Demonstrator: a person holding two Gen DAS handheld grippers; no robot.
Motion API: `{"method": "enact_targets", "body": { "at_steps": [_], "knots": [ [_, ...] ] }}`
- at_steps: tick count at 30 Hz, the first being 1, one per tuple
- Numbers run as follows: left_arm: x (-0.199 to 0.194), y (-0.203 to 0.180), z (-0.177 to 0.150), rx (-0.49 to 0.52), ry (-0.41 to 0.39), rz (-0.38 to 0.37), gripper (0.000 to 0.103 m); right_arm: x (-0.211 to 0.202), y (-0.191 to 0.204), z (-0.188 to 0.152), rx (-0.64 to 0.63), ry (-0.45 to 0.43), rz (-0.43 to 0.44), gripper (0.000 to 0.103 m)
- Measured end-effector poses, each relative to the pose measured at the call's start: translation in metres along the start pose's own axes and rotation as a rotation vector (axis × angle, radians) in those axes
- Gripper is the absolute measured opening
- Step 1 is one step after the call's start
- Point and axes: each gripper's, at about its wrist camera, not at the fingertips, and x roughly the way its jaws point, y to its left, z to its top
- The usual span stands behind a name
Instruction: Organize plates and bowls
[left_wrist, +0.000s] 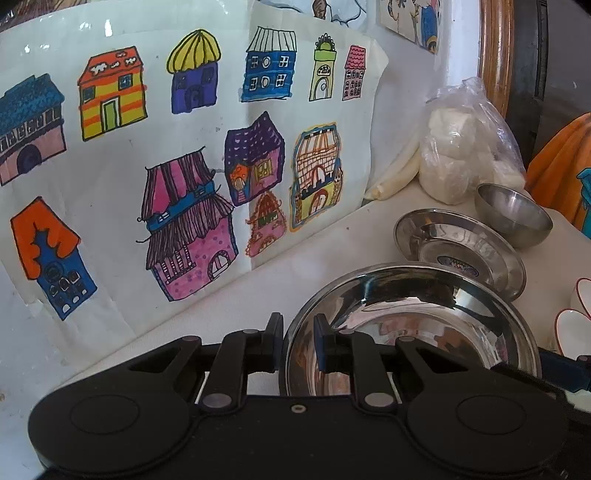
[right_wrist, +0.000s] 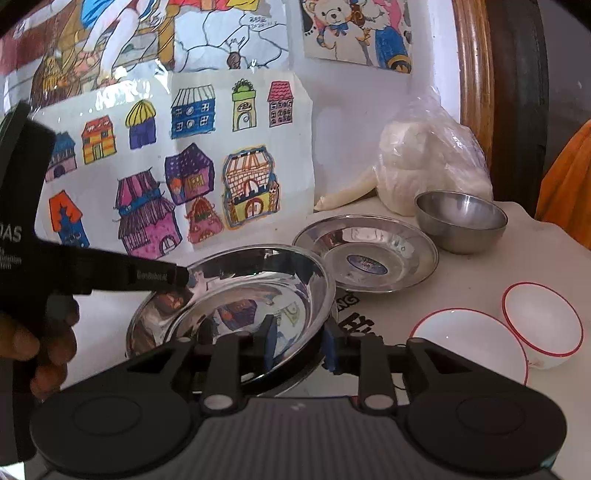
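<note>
A large steel plate (left_wrist: 406, 325) (right_wrist: 240, 291) is held at both sides. My left gripper (left_wrist: 298, 343) straddles its left rim, one finger outside and one inside, shut on it; it shows as a black arm in the right wrist view (right_wrist: 184, 275). My right gripper (right_wrist: 300, 345) is shut on the plate's near right rim, and the plate looks tilted up. A second steel plate (left_wrist: 461, 251) (right_wrist: 369, 254) lies behind it. A small steel bowl (left_wrist: 513, 214) (right_wrist: 460, 221) stands further back. Two white red-rimmed bowls (right_wrist: 469, 343) (right_wrist: 541, 321) sit at the right.
A sheet of house drawings (left_wrist: 184, 166) (right_wrist: 166, 166) leans on the wall behind the white table (left_wrist: 258, 288). A plastic bag of white stuff (left_wrist: 461, 147) (right_wrist: 428, 162) stands at the back right, by a wooden frame (right_wrist: 472, 74). Orange cloth (left_wrist: 561, 162) hangs at the far right.
</note>
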Motion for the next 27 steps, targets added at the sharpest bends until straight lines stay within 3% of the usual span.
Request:
{"method": "enact_targets", "body": {
  "at_steps": [3,5,8,10,12,15,20,27],
  "knots": [
    [0.000,0.001,0.000,-0.017,0.010,-0.001,0.021,-0.001,0.001,-0.001,-0.011,0.000,-0.001,0.036],
    [-0.003,0.002,0.000,-0.022,0.011,0.004,0.026,-0.003,0.000,-0.002,-0.008,-0.012,-0.001,0.050],
    [-0.006,0.002,0.002,-0.026,0.010,0.008,0.035,-0.011,-0.003,0.000,-0.003,-0.047,-0.002,0.057],
    [-0.009,0.002,0.004,-0.032,0.010,0.006,0.046,-0.015,-0.008,0.002,0.015,-0.060,0.011,0.062],
    [-0.013,0.002,0.008,-0.043,0.004,0.005,0.071,-0.021,-0.013,0.003,0.034,-0.075,0.020,0.068],
    [-0.020,-0.001,0.016,-0.064,-0.029,0.016,0.091,-0.031,-0.026,0.005,0.070,-0.108,0.037,0.086],
    [-0.026,-0.015,0.036,-0.053,-0.094,0.000,0.102,-0.047,-0.050,0.013,0.133,-0.183,0.008,0.102],
    [-0.009,-0.038,0.073,-0.010,-0.099,-0.085,0.102,-0.048,-0.089,0.028,0.176,-0.231,-0.035,0.103]
  ]
}}
